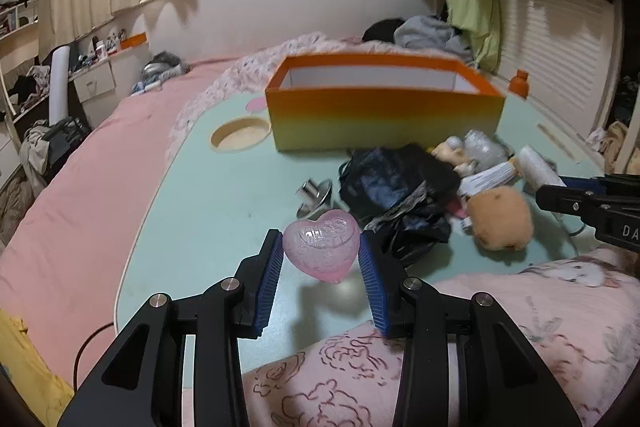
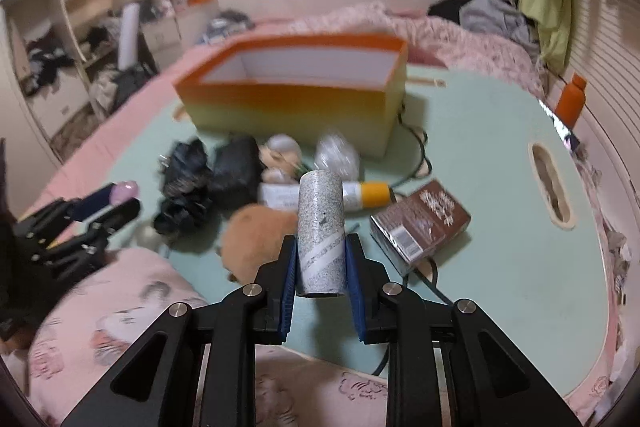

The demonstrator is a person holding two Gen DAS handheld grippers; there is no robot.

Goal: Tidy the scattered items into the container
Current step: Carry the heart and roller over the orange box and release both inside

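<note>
My left gripper (image 1: 321, 251) is shut on a pink translucent heart (image 1: 321, 245) and holds it above the mint lap table (image 1: 208, 203). My right gripper (image 2: 321, 251) is shut on a glittery silver cylinder (image 2: 321, 233), held upright-tilted above the table. The orange-to-yellow box (image 1: 384, 115) stands open at the table's far side; it also shows in the right wrist view (image 2: 296, 99). Scattered between are a black bag (image 1: 396, 183), a tan plush (image 1: 500, 219), a silver metal piece (image 1: 314, 197), a brown packet (image 2: 420, 223) and a tube with an orange cap (image 2: 370, 191).
The table lies on a pink bed with a floral blanket (image 1: 480, 327) at the near edge. An orange bottle (image 2: 572, 99) stands at the far right. A black cable (image 2: 420, 147) runs beside the box. The table has a round cup hole (image 1: 240, 135).
</note>
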